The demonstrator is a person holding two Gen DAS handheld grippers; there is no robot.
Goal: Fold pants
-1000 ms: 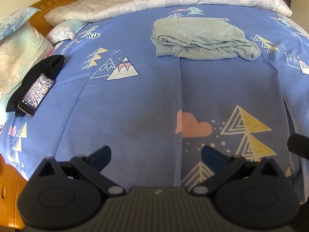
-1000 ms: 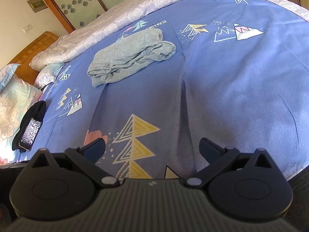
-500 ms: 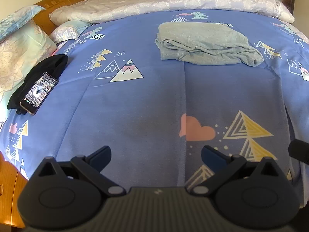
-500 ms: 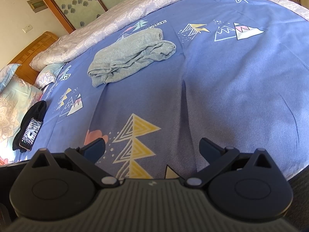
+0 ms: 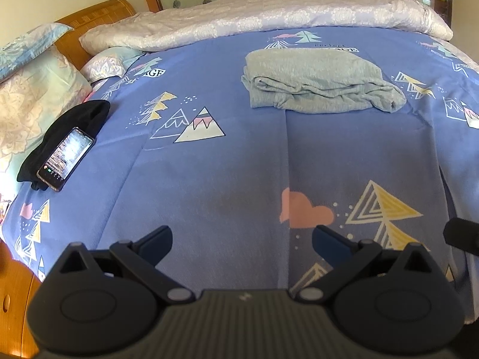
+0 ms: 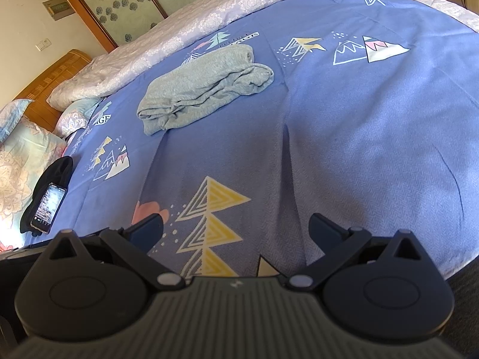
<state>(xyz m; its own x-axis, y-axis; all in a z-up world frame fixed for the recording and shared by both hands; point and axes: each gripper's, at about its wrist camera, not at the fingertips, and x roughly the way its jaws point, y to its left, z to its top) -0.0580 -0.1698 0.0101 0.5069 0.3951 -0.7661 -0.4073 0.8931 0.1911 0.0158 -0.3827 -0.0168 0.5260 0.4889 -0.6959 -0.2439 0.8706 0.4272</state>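
1. Grey pants (image 5: 320, 80) were noted bundled at 12 o'clock on the bed (image 5: 227, 167), loosely folded, well apart from both grippers.
2. Left gripper (image 5: 242, 237) and right gripper (image 6: 236, 227): jaws spread wide, nothing held, judged withdrawn or staged.
3. Partial print "AGE" was read on the cover; phone (image 5: 66, 158) text was illegible.

phone (image 5: 66, 158) screen: text too small to read
black cloth (image 5: 80, 118): partly hidden under phone
pillow (image 5: 28, 95): cut off, left of phone
dark object (image 5: 462, 235): cut by right edge, unidentifiable
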